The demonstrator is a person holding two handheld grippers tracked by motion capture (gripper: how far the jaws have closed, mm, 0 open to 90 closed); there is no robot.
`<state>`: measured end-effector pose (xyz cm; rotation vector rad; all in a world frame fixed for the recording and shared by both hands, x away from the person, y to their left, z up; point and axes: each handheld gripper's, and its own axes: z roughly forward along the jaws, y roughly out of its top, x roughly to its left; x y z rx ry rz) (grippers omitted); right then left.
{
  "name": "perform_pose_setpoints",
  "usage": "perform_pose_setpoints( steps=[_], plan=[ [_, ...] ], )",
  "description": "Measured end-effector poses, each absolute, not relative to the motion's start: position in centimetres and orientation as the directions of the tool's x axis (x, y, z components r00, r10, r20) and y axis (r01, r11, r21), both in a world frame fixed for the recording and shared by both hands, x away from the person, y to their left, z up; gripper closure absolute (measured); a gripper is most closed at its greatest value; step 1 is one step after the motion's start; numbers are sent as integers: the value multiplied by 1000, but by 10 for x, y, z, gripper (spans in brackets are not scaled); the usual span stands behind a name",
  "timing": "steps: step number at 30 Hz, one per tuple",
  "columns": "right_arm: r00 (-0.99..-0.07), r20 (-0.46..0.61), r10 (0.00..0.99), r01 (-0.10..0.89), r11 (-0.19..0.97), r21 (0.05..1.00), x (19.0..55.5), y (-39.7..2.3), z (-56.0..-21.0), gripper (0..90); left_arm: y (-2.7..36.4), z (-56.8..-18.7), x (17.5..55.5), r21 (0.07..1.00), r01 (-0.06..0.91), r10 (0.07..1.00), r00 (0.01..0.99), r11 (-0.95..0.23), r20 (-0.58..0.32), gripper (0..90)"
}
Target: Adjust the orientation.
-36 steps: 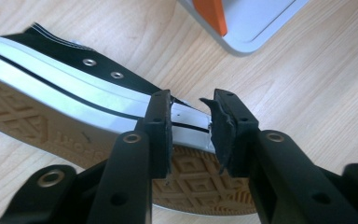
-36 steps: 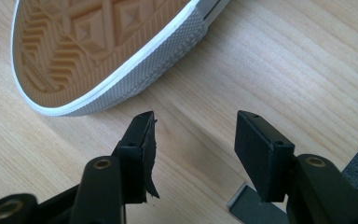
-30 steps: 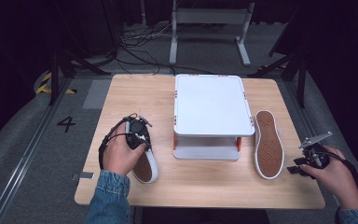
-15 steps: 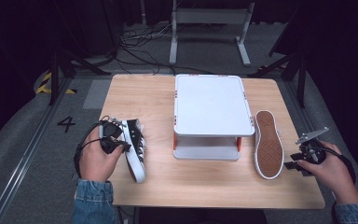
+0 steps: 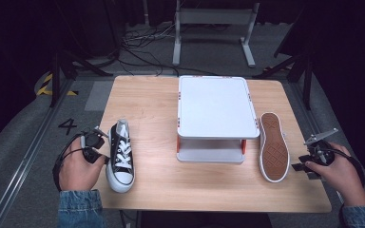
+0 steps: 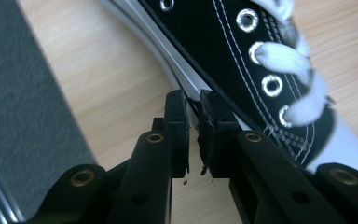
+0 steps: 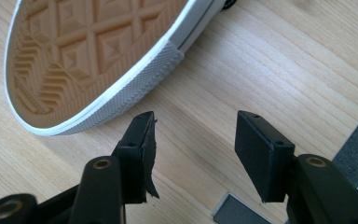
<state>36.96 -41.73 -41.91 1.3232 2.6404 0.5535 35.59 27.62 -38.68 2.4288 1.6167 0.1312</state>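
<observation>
Left side first: the black sneaker [image 5: 120, 155] stands upright on its sole near the left edge of the tabletop [image 5: 157, 118], toe towards the person, laces up. The left hand-held gripper [image 5: 93, 148] sits just beside its outer flank. In the left gripper view the jaws are drawn nearly together, with only a sliver of daylight between the pads, and the tips sit at the white rubber edge of the sole [image 6: 186, 79]. Whether they pinch that edge or merely rest against it I can't tell from here; probably nothing is gripped.

Over on the right, the second sneaker [image 5: 273, 145] lies sole-up beside the white two-tier rack [image 5: 216, 107], its tan tread facing the ceiling. The right hand-held gripper [image 5: 313, 156] hovers off its toe end, near the tabletop's right edge, jaws spread wide with bare wood between them.

To my eye the left shoe is set down and the job now is the flipped one. The next move calls for the right hand-held gripper to close in on the rubber rim [image 7: 135, 79], bite the sidewall and roll the shoe onto its sole. The toe cap is rounded and slick, so a deeper purchase along the side would serve better.

Hard to read:
- the upside-down shoe's upper and laces, pressed against the wood
- the rack's lower shelf, shadowed under the top tray
- the upright shoe's heel and toe, cut off in the left gripper view
</observation>
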Motion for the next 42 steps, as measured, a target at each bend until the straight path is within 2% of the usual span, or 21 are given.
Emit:
perform_pose_setpoints(
  steps=[2, 3, 5, 8, 12, 14, 16, 20, 28, 30, 33, 42],
  plan=[
    [-595, 33, 803, 751, 541, 379, 370, -417, -418, 488, 286, -405, 358, 170, 925, 935, 351, -340, -42, 841],
    [-597, 34, 801, 748, 541, 385, 370, -416, -417, 489, 288, -411, 359, 167, 928, 935, 348, -334, -64, 840],
    [-601, 36, 798, 744, 543, 389, 369, -415, -416, 489, 290, -411, 358, 189, 926, 933, 348, -327, -91, 850],
    [-596, 32, 802, 745, 538, 394, 369, -416, -414, 489, 291, -405, 357, 218, 921, 931, 350, -322, -105, 788],
    [-602, 34, 797, 739, 542, 400, 368, -416, -414, 490, 293, -404, 353, 180, 931, 934, 340, -317, -115, 737],
    [-604, 35, 796, 739, 542, 400, 368, -416, -414, 490, 294, -406, 350, 130, 937, 934, 339, -325, -110, 739],
    [-602, 35, 798, 741, 542, 398, 368, -417, -414, 489, 296, -411, 348, 81, 944, 933, 328, -319, -145, 730],
    [-607, 34, 794, 736, 546, 400, 369, -413, -413, 489, 294, -411, 348, 86, 941, 925, 339, -328, -171, 836],
    [-617, 32, 786, 727, 554, 405, 368, -409, -411, 486, 261, -413, 354, 96, 897, 872, 442, -431, -213, 791],
    [-616, 32, 787, 727, 553, 407, 368, -410, -411, 486, 239, -413, 360, 107, 871, 842, 491, -480, -221, 781],
    [-614, 33, 789, 728, 550, 409, 368, -411, -411, 484, 221, -414, 367, 141, 844, 817, 536, -517, -214, 740],
    [-612, 33, 790, 729, 547, 412, 365, -414, -413, 480, 183, -414, 381, 182, 787, 770, 616, -590, -166, 714]
  ],
)
